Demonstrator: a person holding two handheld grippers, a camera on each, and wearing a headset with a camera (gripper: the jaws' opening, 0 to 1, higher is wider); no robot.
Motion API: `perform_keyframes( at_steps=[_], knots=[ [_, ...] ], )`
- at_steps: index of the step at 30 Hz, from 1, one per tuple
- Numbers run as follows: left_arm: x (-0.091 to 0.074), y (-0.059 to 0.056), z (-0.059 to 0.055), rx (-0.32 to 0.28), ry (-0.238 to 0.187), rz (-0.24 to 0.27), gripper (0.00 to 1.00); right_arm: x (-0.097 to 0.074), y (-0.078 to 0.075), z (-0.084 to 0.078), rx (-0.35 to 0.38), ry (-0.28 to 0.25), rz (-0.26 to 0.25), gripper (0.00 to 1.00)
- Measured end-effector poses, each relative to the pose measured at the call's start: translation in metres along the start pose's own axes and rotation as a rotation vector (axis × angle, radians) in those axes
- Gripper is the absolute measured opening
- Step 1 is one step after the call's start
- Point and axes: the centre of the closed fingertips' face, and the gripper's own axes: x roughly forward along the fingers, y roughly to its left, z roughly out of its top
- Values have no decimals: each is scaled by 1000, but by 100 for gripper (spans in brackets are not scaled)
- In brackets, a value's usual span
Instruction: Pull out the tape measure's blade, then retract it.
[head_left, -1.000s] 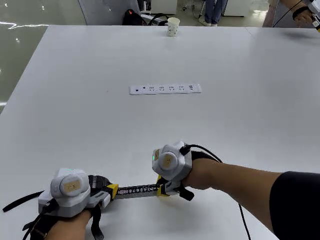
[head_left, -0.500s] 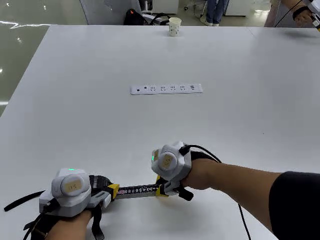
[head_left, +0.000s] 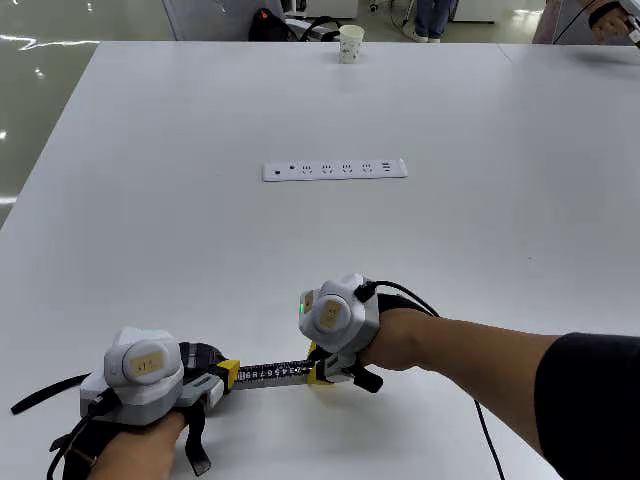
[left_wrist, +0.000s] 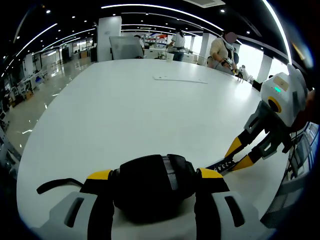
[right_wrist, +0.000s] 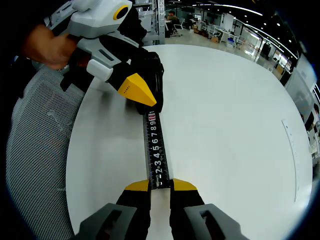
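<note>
The white table (head_left: 450, 230) is carrying a tape measure (left_wrist: 152, 187) near its front edge.
The left gripper (left_wrist: 155, 175) is clamping its black case, and the right gripper (right_wrist: 161, 185) is pinching the tip of the extended blade (right_wrist: 154, 145).

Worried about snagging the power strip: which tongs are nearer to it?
Right. The right tongs, pinching the blade, sit straight in front of the power strip; the left tongs, clamping the case, lie further off leftward.

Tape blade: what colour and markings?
Blade is dark with white numerals, running from the case to the right gripper; best in the right gripper view.
</note>
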Motion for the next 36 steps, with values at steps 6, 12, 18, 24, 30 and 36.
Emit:
perform_keyframes(
  at_steps=[6,12,18,24,30,36],
  knots=[
    [0,0,0,-1,1,0,61,1,0,2,2,-5,1,10],
    [-1,0,0,-2,2,-2,60,1,1,4,-1,-10,0,10],
    [-1,1,0,-13,-3,-8,60,3,1,6,5,-15,-1,10],
    [-1,1,0,-12,-1,-11,60,3,1,7,7,-17,2,10],
    [0,1,0,-9,5,-16,60,4,2,9,7,-22,4,10],
    [0,0,0,-7,7,-16,60,6,2,11,-3,-26,4,10]
  ],
)
